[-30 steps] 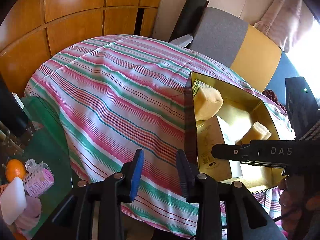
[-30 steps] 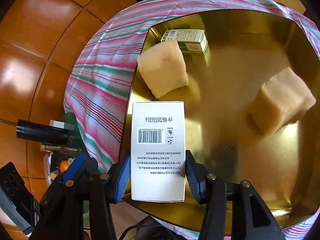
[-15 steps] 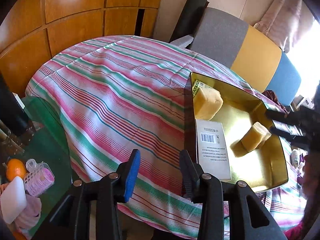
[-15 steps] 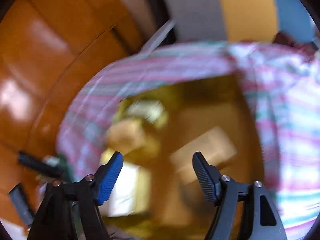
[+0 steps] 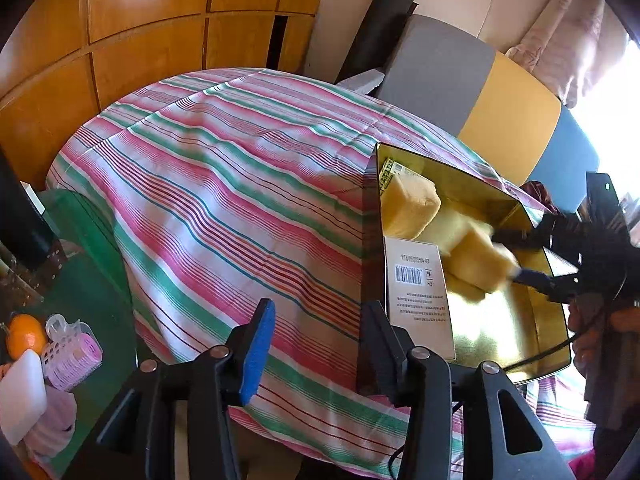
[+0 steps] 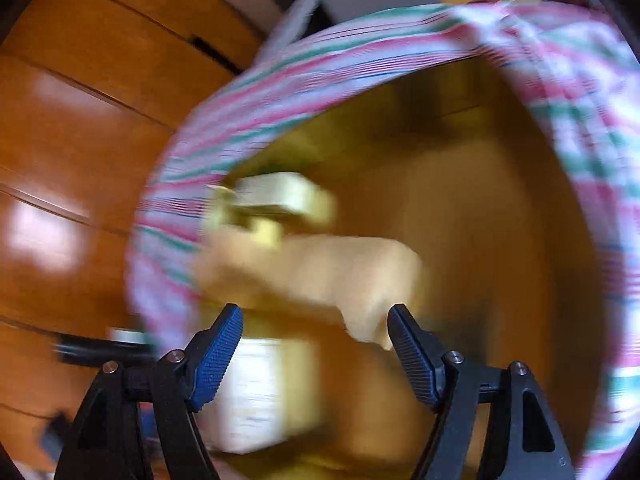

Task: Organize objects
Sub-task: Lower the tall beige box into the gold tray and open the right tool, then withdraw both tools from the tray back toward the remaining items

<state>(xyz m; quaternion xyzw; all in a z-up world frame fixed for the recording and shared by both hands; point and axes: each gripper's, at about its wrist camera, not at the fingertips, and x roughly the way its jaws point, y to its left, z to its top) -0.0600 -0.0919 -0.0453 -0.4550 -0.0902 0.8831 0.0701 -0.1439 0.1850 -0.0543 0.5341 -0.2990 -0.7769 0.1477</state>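
A home living room is suggested: a striped cloth [image 5: 224, 200] is spread over the worktop, wooden wall panels [image 5: 120, 40] stand far left, cushioned seating [image 5: 472, 92] far right.

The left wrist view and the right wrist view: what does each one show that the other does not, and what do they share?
Only the left wrist view shows the left tool, open and empty, the right tool reaching in around a sponge, the barcode on the white box, and an orange beside pink hair rollers.

Only the right wrist view shows the right tool's blue pads up close; that picture is blurred.

Both show the gold tray, two yellow sponges, the white box and the striped cloth.
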